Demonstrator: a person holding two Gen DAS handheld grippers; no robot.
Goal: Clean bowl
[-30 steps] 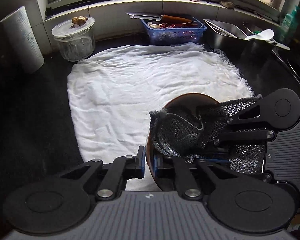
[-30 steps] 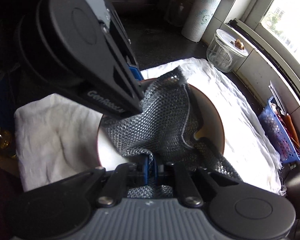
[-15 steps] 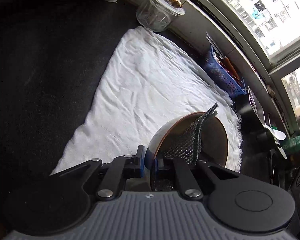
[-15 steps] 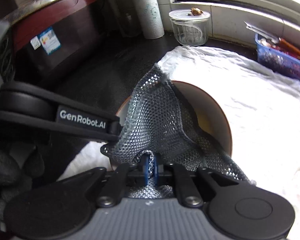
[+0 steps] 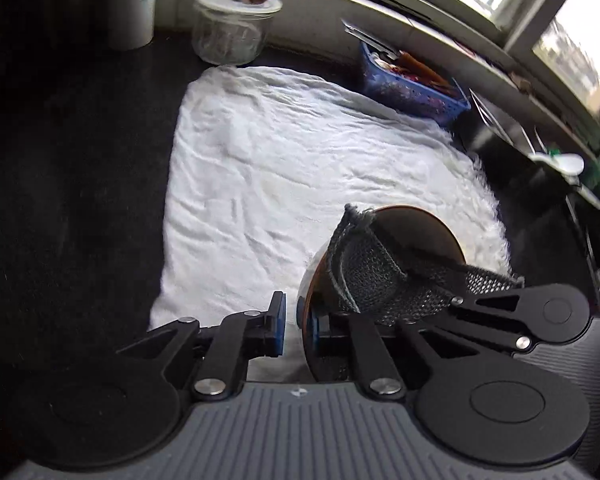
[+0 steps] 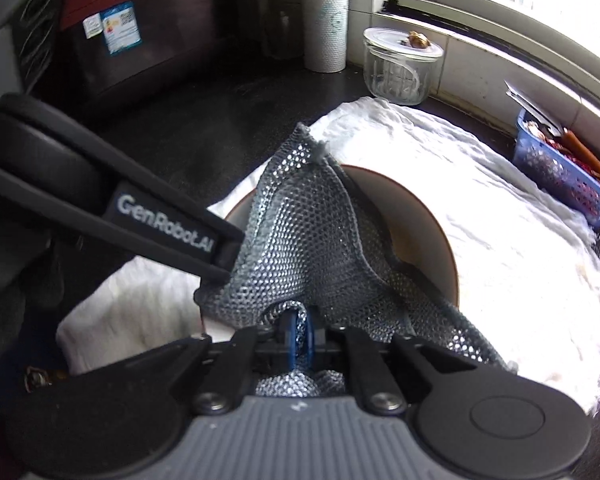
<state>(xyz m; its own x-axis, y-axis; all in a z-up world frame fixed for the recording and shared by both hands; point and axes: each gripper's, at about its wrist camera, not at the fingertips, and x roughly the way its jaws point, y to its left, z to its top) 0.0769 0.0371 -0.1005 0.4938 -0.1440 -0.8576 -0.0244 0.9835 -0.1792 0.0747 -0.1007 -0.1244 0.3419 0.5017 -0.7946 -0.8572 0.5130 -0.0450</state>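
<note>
Both tools point steeply down at the brown-rimmed bowl point(image 5: 415, 236), which stands tilted on the white towel point(image 5: 300, 168) near the towel's front right corner, on the dark bench point(image 5: 60, 200).

The left tool point(image 5: 291, 320) straddles the bowl's near rim: its right pad lies against the inside of the wall, while its left pad stands off the outer wall with a clear gap. Its jaws have just been opening, and the rim is between them but no longer pinched. The right tool point(image 6: 300, 332) has its blue pads pressed together on a fold of the grey mesh scrubbing cloth point(image 6: 307, 240), which drapes up over the bowl's rim and down into its hollow.

The left wrist view shows the right tool point(image 5: 431, 292) reaching in from the right edge with the cloth point(image 5: 363, 276) trailing from it, and a steel tray with a white spoon point(image 5: 559, 162) at the bench's right edge. Only the right wrist view shows the bowl's point(image 6: 415, 216) pale inside, the left tool's arm crossing from the left edge, and a dark red appliance point(image 6: 140, 40) at the back left with stickers too blurred to read. Both views show the paper towel roll point(image 6: 325, 20), the lidded glass jar point(image 6: 399, 68) and the blue basket point(image 6: 559, 176) along the window wall.

The left tool's arm reads "GenRobot.AI" in white letters.
</note>
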